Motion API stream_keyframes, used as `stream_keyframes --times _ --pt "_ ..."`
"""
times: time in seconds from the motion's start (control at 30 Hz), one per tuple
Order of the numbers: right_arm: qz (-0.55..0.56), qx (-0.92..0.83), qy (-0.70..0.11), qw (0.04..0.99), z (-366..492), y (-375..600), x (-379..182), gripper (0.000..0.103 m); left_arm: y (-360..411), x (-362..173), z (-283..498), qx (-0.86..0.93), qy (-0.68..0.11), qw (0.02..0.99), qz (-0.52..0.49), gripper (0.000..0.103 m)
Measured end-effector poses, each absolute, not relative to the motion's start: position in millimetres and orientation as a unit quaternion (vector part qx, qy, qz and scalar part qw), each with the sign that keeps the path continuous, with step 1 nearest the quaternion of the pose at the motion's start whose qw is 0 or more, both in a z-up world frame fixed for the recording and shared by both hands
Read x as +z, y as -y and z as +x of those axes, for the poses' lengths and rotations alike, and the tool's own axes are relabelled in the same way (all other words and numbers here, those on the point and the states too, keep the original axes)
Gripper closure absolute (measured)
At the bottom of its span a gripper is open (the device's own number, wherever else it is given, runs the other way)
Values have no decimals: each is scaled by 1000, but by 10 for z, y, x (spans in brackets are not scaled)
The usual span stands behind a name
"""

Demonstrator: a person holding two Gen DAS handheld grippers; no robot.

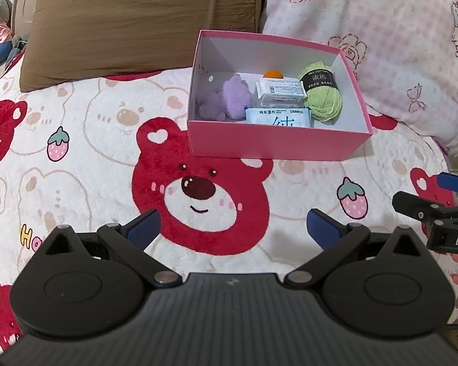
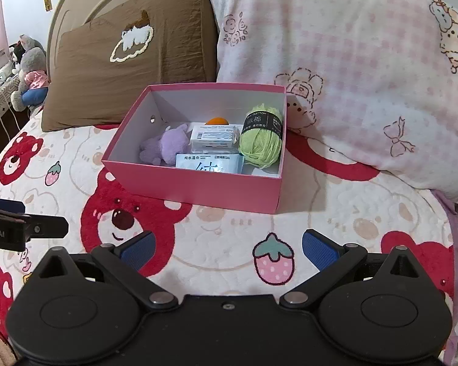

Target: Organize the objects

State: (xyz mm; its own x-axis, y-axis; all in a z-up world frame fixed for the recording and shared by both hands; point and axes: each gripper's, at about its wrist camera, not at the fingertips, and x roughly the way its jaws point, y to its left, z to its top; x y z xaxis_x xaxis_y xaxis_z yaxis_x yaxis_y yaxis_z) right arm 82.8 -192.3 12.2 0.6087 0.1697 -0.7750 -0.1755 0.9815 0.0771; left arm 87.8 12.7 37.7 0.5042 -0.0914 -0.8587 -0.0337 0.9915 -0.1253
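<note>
A pink box (image 1: 274, 146) was seen from the left wrist view resting on a bear-print blanket (image 1: 76, 152), in front of one brown pillow (image 1: 137, 24) and one pink checked pillow (image 1: 366, 30). Five things were counted inside it: one purple plush toy (image 1: 226, 97), one white wrapped packet (image 1: 279, 90), one orange ball (image 1: 273, 74) partly hidden behind that packet, one pale blue wipes pack (image 1: 278, 118) and one green yarn ball (image 1: 322, 93). The left gripper (image 1: 233, 228) was held wide apart and empty above the blanket, well short of the box.

From the right wrist view, the same box (image 2: 198, 186) was shown with the same five things: the plush toy (image 2: 168, 143), packet (image 2: 213, 137), ball (image 2: 217, 120), wipes pack (image 2: 209, 163) and yarn ball (image 2: 261, 140). The right gripper (image 2: 227, 248) was likewise spread wide, nothing being held.
</note>
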Motion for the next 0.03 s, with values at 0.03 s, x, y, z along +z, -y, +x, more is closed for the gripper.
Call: stream_keyframes --times 0.03 --pt "-4 96 -432 897 829 1924 120 0 -123 376 875 -18 -499 864 -59 0"
